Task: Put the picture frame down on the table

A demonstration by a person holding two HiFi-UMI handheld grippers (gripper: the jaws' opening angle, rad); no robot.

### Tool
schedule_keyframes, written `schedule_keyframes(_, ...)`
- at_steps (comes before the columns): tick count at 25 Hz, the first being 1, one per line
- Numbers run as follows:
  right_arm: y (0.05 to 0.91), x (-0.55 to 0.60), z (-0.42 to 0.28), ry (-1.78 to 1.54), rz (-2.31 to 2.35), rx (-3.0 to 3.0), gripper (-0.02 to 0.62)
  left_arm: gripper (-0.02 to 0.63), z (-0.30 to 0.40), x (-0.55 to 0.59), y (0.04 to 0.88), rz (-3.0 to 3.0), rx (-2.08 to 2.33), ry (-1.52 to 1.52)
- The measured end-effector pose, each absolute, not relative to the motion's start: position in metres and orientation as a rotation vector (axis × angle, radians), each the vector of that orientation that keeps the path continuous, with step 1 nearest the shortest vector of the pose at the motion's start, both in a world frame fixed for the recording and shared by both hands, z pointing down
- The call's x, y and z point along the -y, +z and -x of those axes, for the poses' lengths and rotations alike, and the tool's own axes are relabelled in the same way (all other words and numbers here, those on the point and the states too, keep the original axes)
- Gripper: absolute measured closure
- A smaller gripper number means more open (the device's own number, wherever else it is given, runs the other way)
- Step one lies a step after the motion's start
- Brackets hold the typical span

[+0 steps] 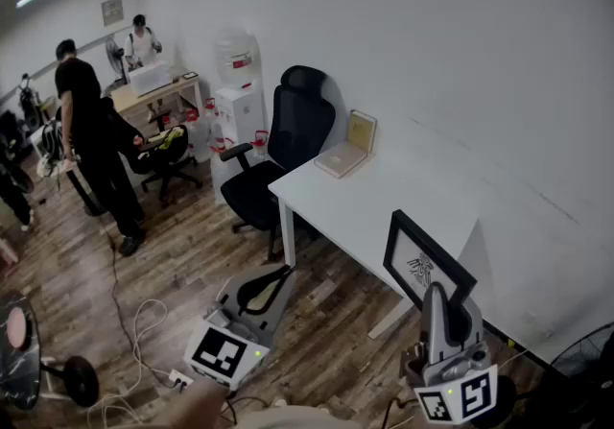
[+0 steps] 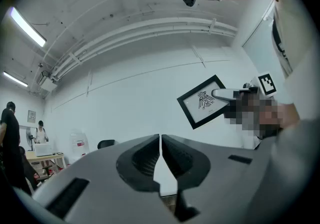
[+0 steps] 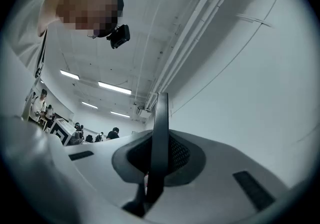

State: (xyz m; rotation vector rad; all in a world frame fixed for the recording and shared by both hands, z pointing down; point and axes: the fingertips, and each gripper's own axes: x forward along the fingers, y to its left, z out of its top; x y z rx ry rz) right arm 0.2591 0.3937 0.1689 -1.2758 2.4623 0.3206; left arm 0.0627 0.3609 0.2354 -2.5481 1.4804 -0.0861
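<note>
A black picture frame (image 1: 422, 265) with a white print of a dark figure hangs in the air by the near end of the white table (image 1: 384, 197). My right gripper (image 1: 439, 297) is shut on its lower edge, and the frame's edge (image 3: 160, 128) rises thin and black between the jaws. My left gripper (image 1: 273, 281) sits low at the left over the wooden floor, shut with nothing in it. From the left gripper (image 2: 160, 140) view the frame (image 2: 205, 101) shows tilted at upper right.
A tan book (image 1: 362, 131) stands against the wall on the table, with a flat one (image 1: 340, 160) before it. A black office chair (image 1: 278, 154) stands at the table's far end. A water dispenser (image 1: 237, 91) and people (image 1: 91, 144) are further back. Cables (image 1: 139, 331) lie on the floor.
</note>
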Motion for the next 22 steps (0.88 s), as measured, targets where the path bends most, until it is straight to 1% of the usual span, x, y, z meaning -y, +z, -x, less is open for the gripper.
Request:
schedule_keyframes(7, 0.172, -0.401, -0.274, 0.313, 1.243, -2.476, 0.558, 0.574, -0.077, -0.366, 0.238, 2.555, -1.47, -0.105)
schedule_keyframes(22, 0.193, -0.412, -0.329, 0.216, 1.274, -2.473, 0.558, 0.574, -0.112, -0.382, 0.246, 2.515, -1.53, -0.112)
